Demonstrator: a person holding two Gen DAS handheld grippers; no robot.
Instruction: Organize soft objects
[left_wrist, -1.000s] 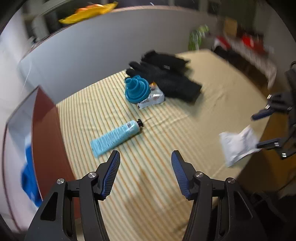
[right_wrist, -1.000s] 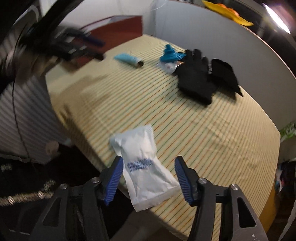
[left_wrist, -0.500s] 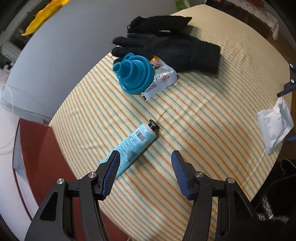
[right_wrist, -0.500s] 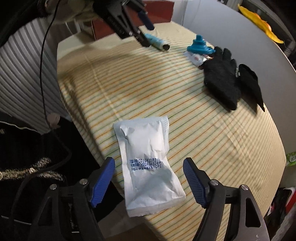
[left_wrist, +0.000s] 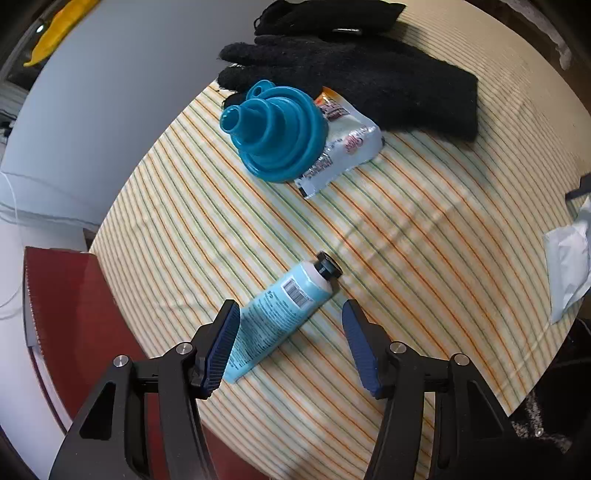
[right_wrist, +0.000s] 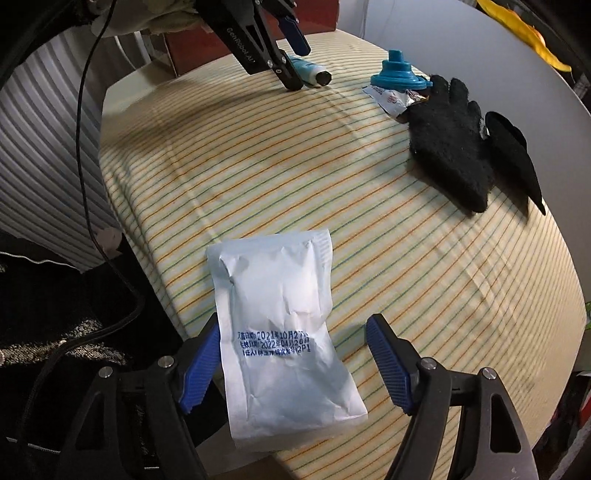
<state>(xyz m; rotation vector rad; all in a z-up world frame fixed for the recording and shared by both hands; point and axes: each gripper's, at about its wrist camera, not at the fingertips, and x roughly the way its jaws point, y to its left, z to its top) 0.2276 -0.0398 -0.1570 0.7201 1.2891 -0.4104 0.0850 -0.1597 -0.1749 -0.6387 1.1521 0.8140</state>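
Note:
A light blue tube (left_wrist: 275, 320) with a black cap lies on the striped cloth, its lower half between the open jaws of my left gripper (left_wrist: 290, 343). A white paper pouch (right_wrist: 284, 332) with blue print lies at the table's near edge, between the open jaws of my right gripper (right_wrist: 295, 363); it also shows in the left wrist view (left_wrist: 567, 258). Two black gloves (left_wrist: 354, 70) lie at the far side. A teal collapsible funnel (left_wrist: 275, 129) rests on a snack packet (left_wrist: 343, 144). The left gripper (right_wrist: 291, 70) and the tube (right_wrist: 314, 74) show in the right wrist view.
A dark red box (left_wrist: 62, 314) stands beside the table at the left. A grey curved wall (left_wrist: 92, 103) runs behind the table. The striped cloth (right_wrist: 295, 166) covers the table. A cable (right_wrist: 88, 184) hangs at the left of the right wrist view.
My left gripper has moved forward and down until its jaws stand around the tube. My right gripper has closed in on the white pouch. Both stay open.

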